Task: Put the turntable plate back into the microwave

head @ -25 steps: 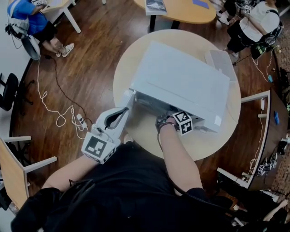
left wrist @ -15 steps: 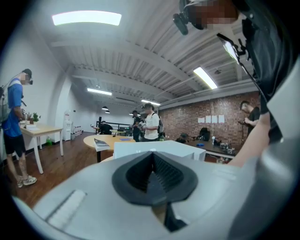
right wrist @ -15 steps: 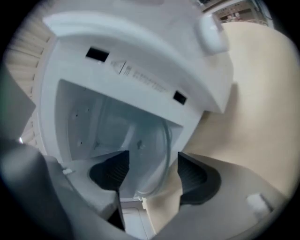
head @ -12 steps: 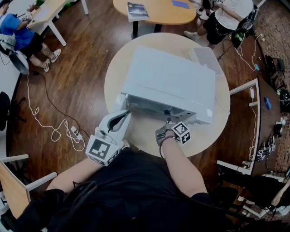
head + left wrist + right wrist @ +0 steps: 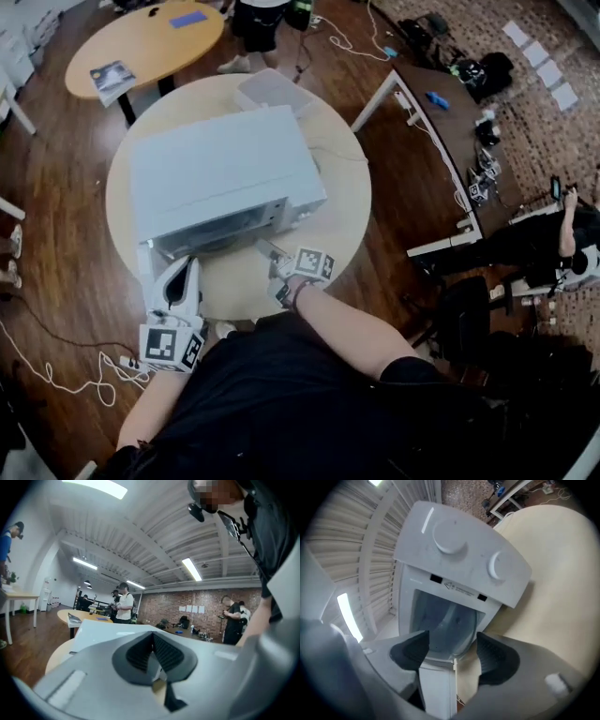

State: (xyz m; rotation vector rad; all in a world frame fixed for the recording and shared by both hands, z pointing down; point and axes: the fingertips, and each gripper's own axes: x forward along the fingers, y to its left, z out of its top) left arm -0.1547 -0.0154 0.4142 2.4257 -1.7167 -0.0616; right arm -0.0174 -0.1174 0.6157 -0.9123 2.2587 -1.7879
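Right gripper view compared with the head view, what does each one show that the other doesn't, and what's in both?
Only the right gripper view: the front of the microwave, its two knobs, and the open cavity with what looks like the glass plate inside, seen between the apart jaws of the right tool. Only the head view: the microwave's top, the left tool, the oval table behind. Both: the microwave, the round table, the right tool.

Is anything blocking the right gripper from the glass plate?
Nothing visible does. The right gripper, jaws apart and empty, looks straight into the open microwave, where the glass plate seems to lie inside already.
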